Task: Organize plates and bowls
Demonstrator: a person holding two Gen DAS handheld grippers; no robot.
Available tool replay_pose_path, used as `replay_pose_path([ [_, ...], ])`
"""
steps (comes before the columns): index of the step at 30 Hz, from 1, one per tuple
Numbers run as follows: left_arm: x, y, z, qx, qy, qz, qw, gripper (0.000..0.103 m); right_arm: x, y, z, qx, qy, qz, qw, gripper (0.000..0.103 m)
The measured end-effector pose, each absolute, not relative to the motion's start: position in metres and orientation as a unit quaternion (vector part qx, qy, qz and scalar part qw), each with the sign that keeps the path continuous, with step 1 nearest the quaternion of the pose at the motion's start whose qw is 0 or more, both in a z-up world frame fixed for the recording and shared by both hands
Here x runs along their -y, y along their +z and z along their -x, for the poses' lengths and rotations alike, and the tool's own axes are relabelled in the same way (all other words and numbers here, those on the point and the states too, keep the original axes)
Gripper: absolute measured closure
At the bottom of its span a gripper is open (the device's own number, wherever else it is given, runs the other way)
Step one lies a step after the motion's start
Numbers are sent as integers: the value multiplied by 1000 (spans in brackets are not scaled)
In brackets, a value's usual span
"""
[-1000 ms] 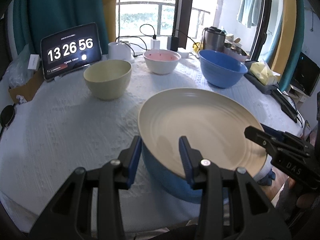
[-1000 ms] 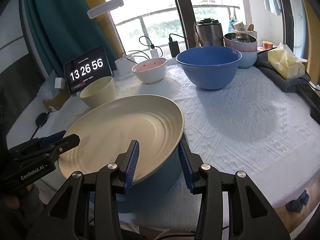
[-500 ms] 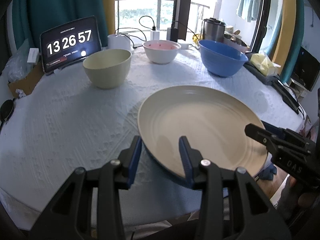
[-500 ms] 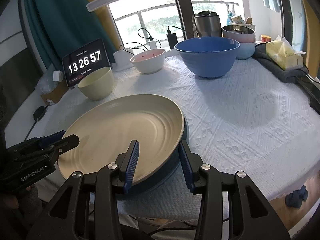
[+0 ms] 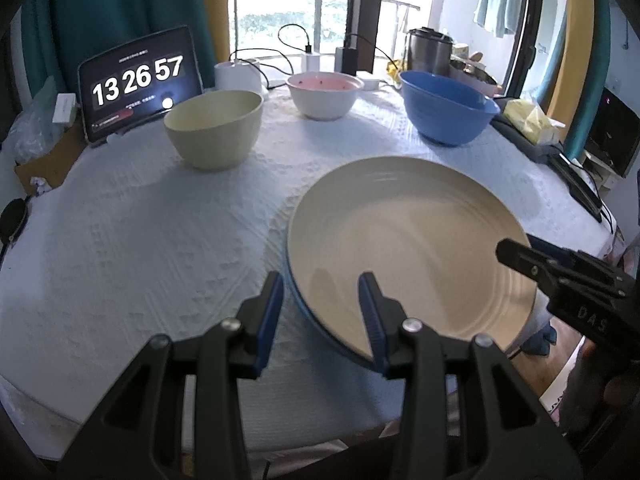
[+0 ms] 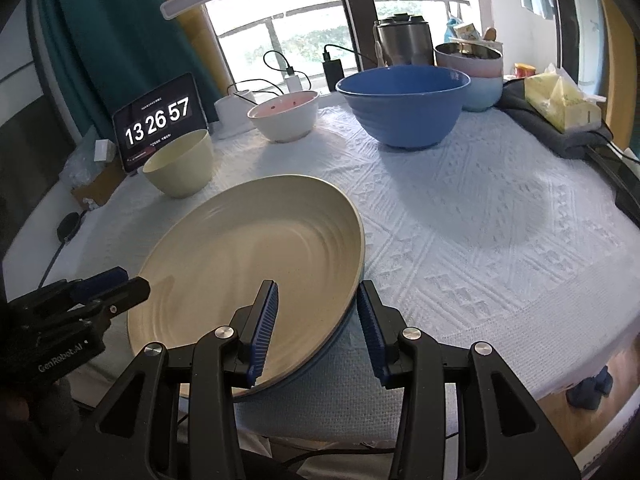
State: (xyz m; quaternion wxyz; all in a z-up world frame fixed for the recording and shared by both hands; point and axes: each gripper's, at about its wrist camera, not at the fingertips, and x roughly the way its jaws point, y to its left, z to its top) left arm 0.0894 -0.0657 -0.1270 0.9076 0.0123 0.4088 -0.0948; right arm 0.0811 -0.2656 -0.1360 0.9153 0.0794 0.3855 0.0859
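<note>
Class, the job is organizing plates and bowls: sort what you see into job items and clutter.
Job items: cream plate, yellow bowl, white bowl, blue bowl.

Clutter: clock tablet, tissue pack, metal pot, charger.

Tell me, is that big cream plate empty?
Empty: the cream plate shows only bare ridged surface from both views, no food on it.

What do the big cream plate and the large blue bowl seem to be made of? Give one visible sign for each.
Cream plate: probably matte plastic or bamboo-fibre composite; dull sheen, moulded rings, blue underside.
Blue bowl: likely the same material; even colour, soft highlights, faint ribs. Glazed ceramic cannot be ruled out.
</note>
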Motion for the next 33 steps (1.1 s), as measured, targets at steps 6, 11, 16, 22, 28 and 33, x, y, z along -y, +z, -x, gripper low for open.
replay_pose_path([
  [6,60,-127,-90,-408,-86,-5,909,62,264,-134,-80,-384,84,-75,916,59],
  [11,58,-127,-92,-408,-81,-2,909,62,268,-134,-80,-380,70,-73,920,59],
  [16,58,-130,-95,-412,-79,-1,908,61,279,-138,-83,-382,52,-81,919,59],
  [22,59,-134,-101,-420,-77,-2,904,61,285,-145,-87,-384,43,-87,918,55],
  [28,58,-137,-106,-423,-72,0,903,61,277,-154,-95,-399,59,-81,912,54],
  [33,56,-137,-112,-423,-68,6,903,61,279,-155,-99,-405,62,-89,908,54],
])
